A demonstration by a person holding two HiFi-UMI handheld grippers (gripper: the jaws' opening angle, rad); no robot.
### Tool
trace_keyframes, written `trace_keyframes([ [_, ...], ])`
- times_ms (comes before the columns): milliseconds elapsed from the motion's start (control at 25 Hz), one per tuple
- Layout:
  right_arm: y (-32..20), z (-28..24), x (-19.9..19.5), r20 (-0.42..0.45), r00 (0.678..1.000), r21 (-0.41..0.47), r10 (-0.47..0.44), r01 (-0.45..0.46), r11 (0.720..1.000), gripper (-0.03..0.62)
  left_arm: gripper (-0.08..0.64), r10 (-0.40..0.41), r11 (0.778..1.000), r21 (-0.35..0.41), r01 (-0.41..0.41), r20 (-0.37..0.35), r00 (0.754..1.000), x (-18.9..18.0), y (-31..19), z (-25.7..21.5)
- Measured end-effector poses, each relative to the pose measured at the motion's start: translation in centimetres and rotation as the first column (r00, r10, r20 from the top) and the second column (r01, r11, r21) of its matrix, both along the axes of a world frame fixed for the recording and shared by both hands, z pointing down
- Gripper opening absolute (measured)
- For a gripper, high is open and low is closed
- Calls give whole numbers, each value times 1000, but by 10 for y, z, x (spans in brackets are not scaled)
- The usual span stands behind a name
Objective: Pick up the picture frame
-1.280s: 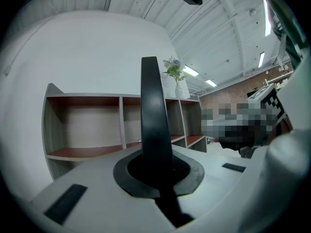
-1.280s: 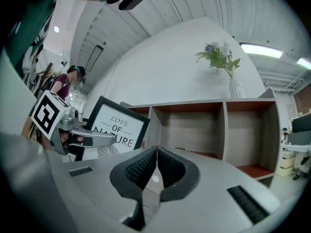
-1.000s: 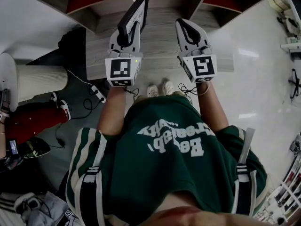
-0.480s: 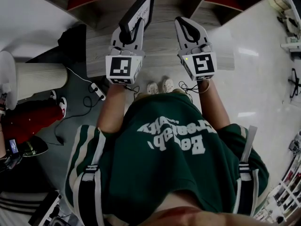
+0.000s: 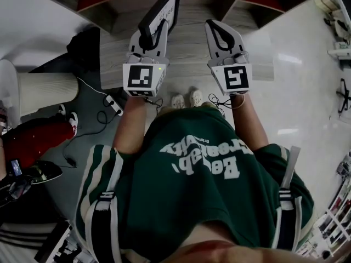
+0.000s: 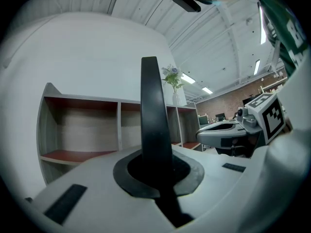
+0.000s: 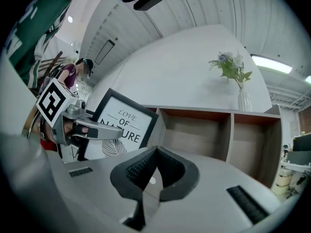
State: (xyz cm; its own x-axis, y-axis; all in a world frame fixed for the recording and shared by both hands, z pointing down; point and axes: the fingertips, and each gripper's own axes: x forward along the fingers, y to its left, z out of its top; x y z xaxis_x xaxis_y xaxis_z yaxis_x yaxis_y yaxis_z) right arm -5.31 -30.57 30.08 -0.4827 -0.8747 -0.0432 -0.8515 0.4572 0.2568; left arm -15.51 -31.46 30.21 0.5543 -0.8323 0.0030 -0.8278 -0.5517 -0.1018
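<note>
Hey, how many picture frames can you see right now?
1. The picture frame is clamped in the left gripper, in front of the shelf unit. More could be hidden out of view.

WALL: white wall [image 6: 87, 47], plain | FURNITURE: shelf unit [image 6: 119, 130], open front, wood grain and red | TOP: vase [image 7: 244, 101] with flowers | FLOOR: floor [image 5: 296, 97] pale, glossy | LIGHT: strip lamps [image 7: 272, 63] lit overhead
</note>
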Motion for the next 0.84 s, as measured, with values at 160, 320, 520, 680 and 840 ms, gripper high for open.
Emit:
trace_keyframes([
  [160,-6,-2,-6,9,1000,1,-7,7,1000,32,31,2,1000,-5,-2,-7,1000,-5,-6,1],
  [320,-9,-2,-7,4,1000,4,-10,10,1000,32,29,2,1000,-6,-2,-8,1000,-5,-9,0],
  [520,-4,-3,-5,-4,1000,5,-8,8,1000,32,31,-1,1000,0,1,-9,1000,-4,-4,-2],
  [680,-8,-3,-5,-4,1000,4,-9,9,1000,32,31,-8,1000,-4,8,-9,1000,-5,-8,0],
  [840,-6,-2,-5,7,1000,1,-3,3,1000,32,31,-16,1000,-4,16,-17,1000,-7,-10,2],
])
